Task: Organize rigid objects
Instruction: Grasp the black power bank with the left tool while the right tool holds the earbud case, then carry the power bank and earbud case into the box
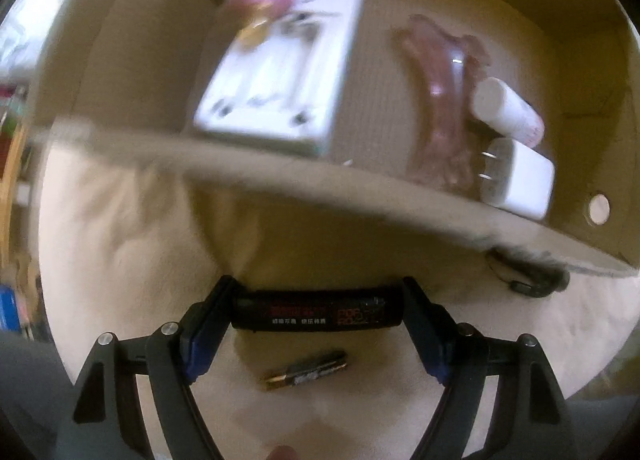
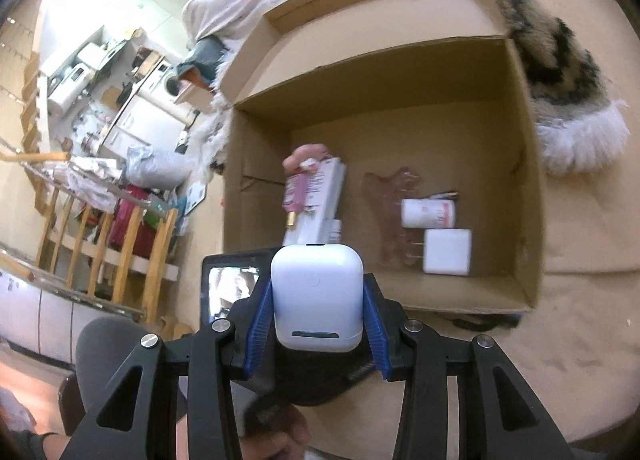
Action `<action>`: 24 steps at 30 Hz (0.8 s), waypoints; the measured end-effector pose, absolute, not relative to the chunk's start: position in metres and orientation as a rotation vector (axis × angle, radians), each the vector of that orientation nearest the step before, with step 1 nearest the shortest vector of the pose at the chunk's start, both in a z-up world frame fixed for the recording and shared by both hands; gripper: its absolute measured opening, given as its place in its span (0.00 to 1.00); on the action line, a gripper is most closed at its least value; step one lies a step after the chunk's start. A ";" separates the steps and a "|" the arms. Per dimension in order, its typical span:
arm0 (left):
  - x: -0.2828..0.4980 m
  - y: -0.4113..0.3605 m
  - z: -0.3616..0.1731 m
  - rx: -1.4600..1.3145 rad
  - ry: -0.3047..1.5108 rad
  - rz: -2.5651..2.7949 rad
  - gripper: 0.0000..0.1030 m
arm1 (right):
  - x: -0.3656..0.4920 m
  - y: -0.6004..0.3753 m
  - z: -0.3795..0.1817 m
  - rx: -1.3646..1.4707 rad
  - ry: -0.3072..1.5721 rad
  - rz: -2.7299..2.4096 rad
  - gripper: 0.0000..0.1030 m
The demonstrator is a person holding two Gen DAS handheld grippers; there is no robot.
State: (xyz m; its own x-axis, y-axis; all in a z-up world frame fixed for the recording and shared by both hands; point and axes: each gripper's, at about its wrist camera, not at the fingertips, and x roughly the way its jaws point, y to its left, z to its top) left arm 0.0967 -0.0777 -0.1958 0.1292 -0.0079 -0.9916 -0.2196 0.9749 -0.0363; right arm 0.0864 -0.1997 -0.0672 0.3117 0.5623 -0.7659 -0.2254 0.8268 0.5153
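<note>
My left gripper [image 1: 316, 312] is shut on a black bar-shaped item with red print [image 1: 316, 312], held just outside the near wall of the cardboard box [image 1: 360, 188]. A black and gold battery [image 1: 306, 372] lies on the beige surface below it. My right gripper [image 2: 318, 316] is shut on a white earbud case [image 2: 318, 296], held above the box's near wall [image 2: 460, 292]. Inside the box lie a white and pink package [image 2: 316, 200], a clear pinkish piece [image 2: 390, 212], a white bottle [image 2: 428, 213] and a white charger [image 2: 447, 252].
A dark device with a screen [image 2: 224, 284] sits under my right gripper. A black cord [image 1: 528, 280] lies by the box's outer corner. A furry spotted blanket [image 2: 560, 72] lies behind the box. Wooden railing [image 2: 120, 236] and clutter are at the left.
</note>
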 end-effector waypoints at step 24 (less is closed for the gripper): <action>0.091 -0.011 -0.058 -0.269 1.160 0.380 0.76 | 0.090 -0.221 -0.041 0.302 1.061 0.504 0.44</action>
